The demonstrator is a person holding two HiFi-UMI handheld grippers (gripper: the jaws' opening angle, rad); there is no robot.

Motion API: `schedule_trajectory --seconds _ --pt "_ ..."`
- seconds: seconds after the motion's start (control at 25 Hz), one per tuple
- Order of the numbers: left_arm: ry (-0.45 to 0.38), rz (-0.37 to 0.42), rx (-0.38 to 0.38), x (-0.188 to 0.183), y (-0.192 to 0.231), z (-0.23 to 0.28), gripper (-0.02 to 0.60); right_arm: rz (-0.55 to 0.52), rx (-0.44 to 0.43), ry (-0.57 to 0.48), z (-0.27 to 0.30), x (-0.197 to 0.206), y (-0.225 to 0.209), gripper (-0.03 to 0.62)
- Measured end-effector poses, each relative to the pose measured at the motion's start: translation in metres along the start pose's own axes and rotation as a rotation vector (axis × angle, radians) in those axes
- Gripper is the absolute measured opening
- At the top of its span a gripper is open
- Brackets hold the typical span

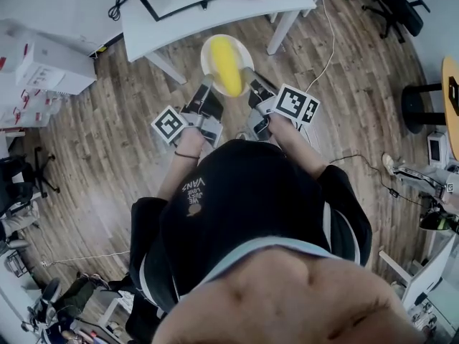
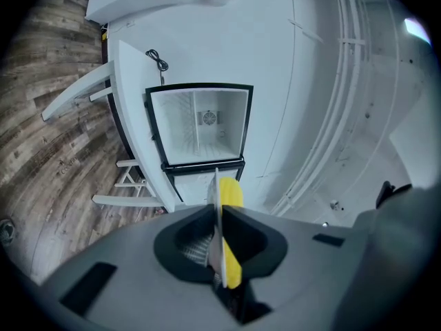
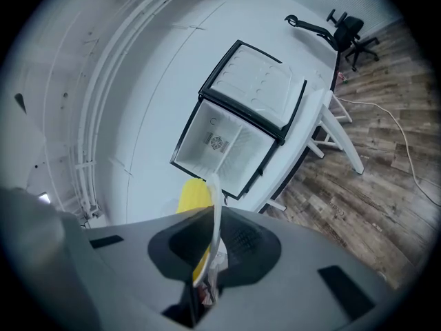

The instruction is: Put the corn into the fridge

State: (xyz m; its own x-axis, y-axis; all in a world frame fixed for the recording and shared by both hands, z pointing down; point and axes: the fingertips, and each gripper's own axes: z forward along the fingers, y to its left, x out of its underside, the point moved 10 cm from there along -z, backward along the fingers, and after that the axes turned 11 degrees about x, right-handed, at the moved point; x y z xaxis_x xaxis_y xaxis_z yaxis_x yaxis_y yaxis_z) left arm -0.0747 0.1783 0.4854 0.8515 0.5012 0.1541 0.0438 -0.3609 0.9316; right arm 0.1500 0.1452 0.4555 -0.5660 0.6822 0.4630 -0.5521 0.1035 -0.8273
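Wood-plank floor [image 1: 93, 156] lies beneath me, and a white bench [image 1: 179, 20] ahead carries the fridge [image 2: 200, 126], its door open and its white interior facing me. Short of the bench's near edge, I hold a white plate [image 1: 206, 49] above the floor. The corn [image 1: 226, 67], a yellow cob, lies across the plate's middle, running from near rim to far rim. My left hand-held gripper [image 1: 207, 86] is clamped on the plate's left rim. My right hand-held gripper [image 1: 249, 77] is clamped on its right rim. Each gripper view shows the plate edge-on between the closed jaws, with the cob on the inner side and the fridge beyond.
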Motion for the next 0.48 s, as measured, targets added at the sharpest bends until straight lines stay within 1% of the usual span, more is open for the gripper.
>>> schedule_trajectory --seconds 0.2,0.48 --pt "-0.027 0.012 -0.014 -0.001 0.007 0.014 0.037 -0.012 -0.017 0.037 0.012 -0.018 -0.008 0.03" --pt "-0.048 0.008 -0.026 -0.014 0.014 0.025 0.037 -0.006 -0.03 0.065 0.034 -0.028 -0.01 0.031"
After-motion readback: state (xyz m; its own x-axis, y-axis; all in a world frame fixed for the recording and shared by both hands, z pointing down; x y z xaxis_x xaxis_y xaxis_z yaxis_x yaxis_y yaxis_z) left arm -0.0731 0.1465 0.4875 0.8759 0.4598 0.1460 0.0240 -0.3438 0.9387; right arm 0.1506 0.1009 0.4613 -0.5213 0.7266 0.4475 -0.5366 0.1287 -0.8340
